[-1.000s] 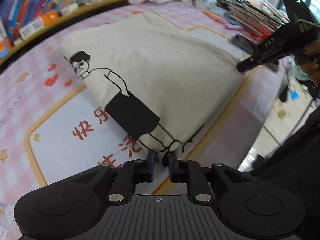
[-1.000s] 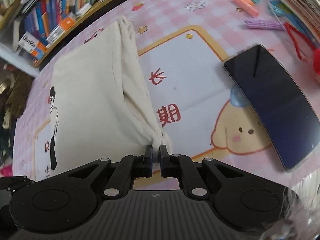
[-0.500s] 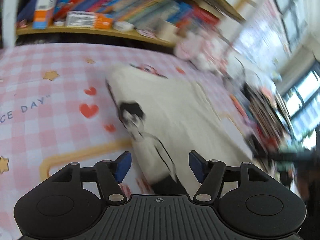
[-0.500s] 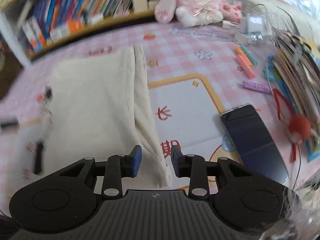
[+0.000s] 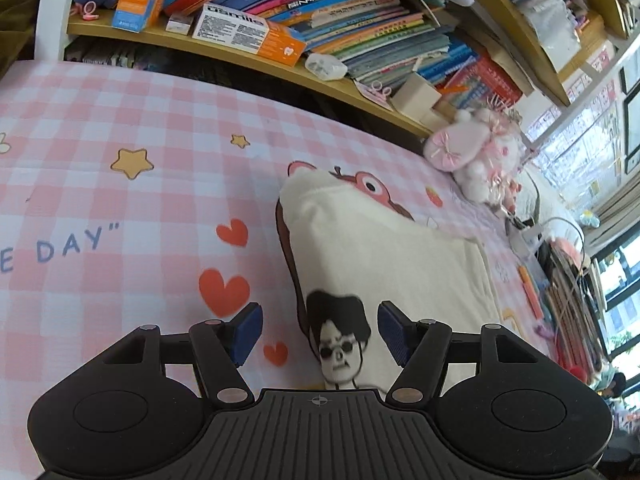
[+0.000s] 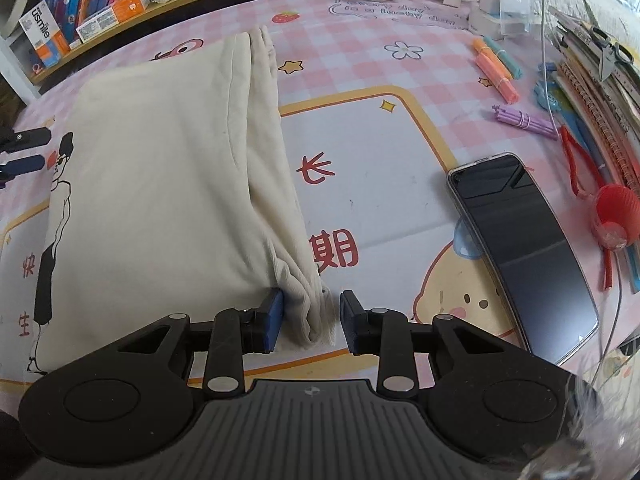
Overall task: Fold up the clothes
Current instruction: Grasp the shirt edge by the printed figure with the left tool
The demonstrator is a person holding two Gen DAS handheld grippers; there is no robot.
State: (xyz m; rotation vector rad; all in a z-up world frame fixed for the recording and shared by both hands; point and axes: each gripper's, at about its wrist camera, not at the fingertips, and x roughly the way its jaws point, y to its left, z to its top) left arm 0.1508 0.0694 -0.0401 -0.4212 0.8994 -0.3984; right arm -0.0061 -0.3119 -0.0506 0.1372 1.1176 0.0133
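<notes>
Item: folded shirt (image 6: 160, 184), lying on the pink mat (image 6: 360, 56), phone (image 6: 524, 248) to its right. I am holding the left gripper (image 5: 318, 330) wide over its printed edge, empty; the right gripper (image 6: 310, 320) is straddling the near corner, just loosened. Risk: snagging that corner would undo the fold.

The cream shirt (image 6: 160, 168) is folded into a thick rectangular bundle and lies flat on the pink checked mat (image 6: 360, 60). One long side is a stack of ribbed, layered edges that overlaps the mat's white yellow-bordered panel (image 6: 360, 152). The opposite side carries a black cartoon print (image 5: 340, 336) of a figure with dark hair and sunglasses, sitting next to the mat's red hearts (image 5: 224, 292).
</notes>
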